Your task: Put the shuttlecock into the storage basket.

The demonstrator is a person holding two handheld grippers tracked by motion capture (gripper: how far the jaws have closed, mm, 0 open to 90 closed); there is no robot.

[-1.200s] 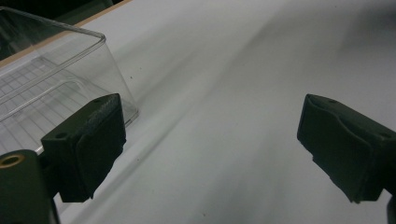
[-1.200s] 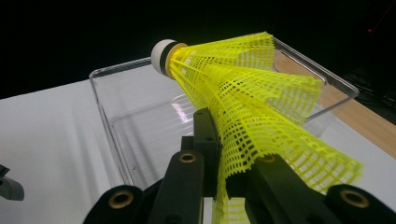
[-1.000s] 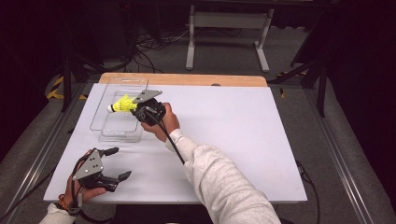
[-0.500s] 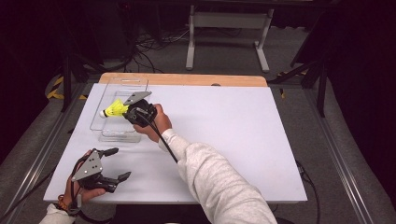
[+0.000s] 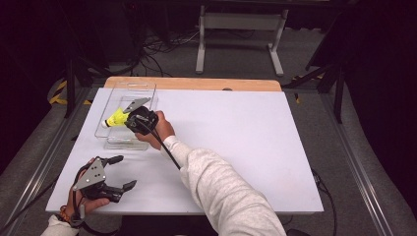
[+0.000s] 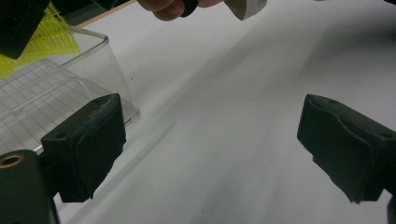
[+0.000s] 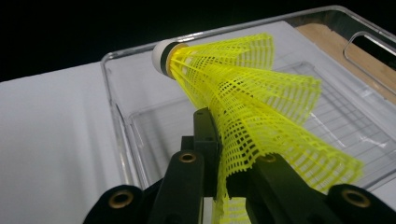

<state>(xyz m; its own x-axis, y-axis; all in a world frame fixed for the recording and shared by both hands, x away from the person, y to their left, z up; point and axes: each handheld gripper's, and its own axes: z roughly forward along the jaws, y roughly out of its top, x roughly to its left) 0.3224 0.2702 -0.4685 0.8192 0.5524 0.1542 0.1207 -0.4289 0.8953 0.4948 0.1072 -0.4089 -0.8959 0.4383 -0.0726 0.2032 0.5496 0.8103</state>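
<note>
A: High view first: what sits on the bench (image 5: 255, 147)?

B: A white bench top with a clear plastic tray (image 5: 129, 88) near its far left corner. The person's right hand holds the right gripper (image 5: 129, 121) over that tray, the sleeve reaching in from the bottom.

A: Is it holding anything?

B: Yes, a yellow shuttlecock (image 5: 117, 118). Right gripper view shows the jaws closed narrowly on the edge of its mesh skirt (image 7: 261, 107), the white cork tip (image 7: 161, 56) pointing away and up, over the tray's ribbed floor. It hangs above the tray; whether it touches the tray I cannot tell.

A: And the other hand?

B: The left gripper (image 5: 120, 173) rests at the near left corner of the bench, well apart from the tray in the high view. Left gripper view shows its jaws standing wide with only bare bench between them, a corner of the tray (image 6: 93, 79) just beyond one jaw, and a bit of yellow mesh (image 6: 51, 37) at the upper left.
</note>
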